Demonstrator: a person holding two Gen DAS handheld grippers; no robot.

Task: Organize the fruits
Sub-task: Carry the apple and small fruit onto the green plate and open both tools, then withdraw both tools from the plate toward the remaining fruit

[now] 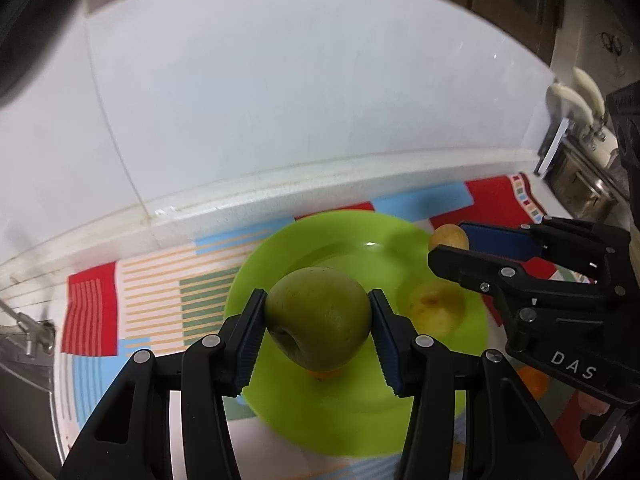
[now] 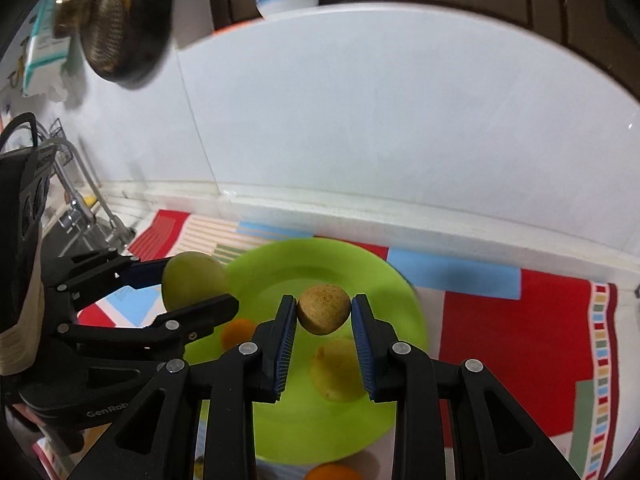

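Mid-delivery: the left gripper (image 1: 317,322) pinches an apple (image 1: 318,322), the right gripper (image 2: 324,314) a small brown fruit (image 2: 324,314), both above the plate (image 2: 372,276) beneath their jaws, so lowering and spreading should follow.

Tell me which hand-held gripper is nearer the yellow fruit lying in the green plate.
Right. The right hand-held gripper hovers directly above the yellow fruit, holding a brown fruit; the left hand-held gripper is off to its left.
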